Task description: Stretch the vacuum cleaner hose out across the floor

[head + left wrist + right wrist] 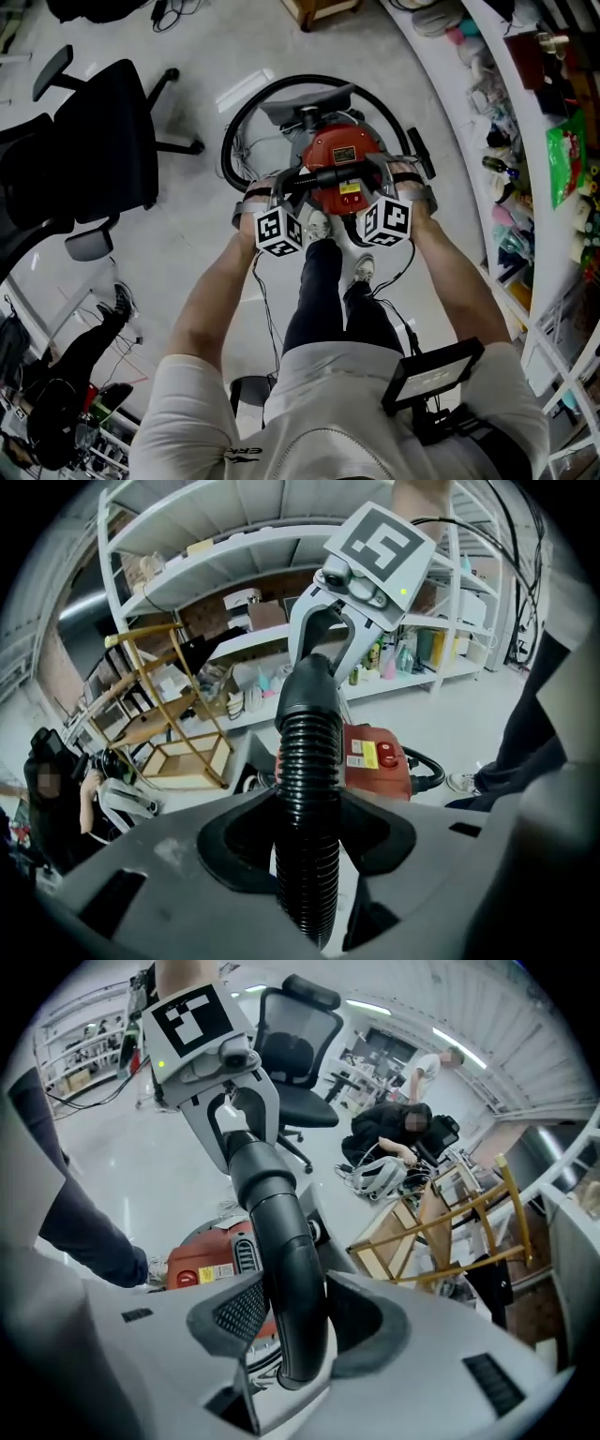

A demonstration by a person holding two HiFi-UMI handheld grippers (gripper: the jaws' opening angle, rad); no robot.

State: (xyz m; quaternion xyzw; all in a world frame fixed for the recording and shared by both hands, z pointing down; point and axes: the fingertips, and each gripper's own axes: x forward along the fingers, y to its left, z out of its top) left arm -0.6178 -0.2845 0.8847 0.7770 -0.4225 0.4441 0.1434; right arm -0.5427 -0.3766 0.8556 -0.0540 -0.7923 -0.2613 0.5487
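The red vacuum cleaner (342, 150) stands on the floor in front of the person's feet, and its black hose (234, 131) loops round behind it. Both grippers hold the hose's end piece level above the cleaner. My left gripper (305, 855) is shut on the ribbed hose (307, 789), which fills the gap between its pads. Just beyond, my right gripper (286, 1326) is shut on the smooth curved black tube (291, 1269). In the head view the left gripper (272, 187) and the right gripper (398, 178) sit at the two ends of this black bar (323, 177).
A black office chair (103, 141) stands at the left. White shelving (544, 141) full of bottles curves along the right. A wooden rack (178, 724) stands beyond the cleaner. Another person (75, 356) sits on the floor at lower left. The wearer's legs (323, 281) stand just behind the cleaner.
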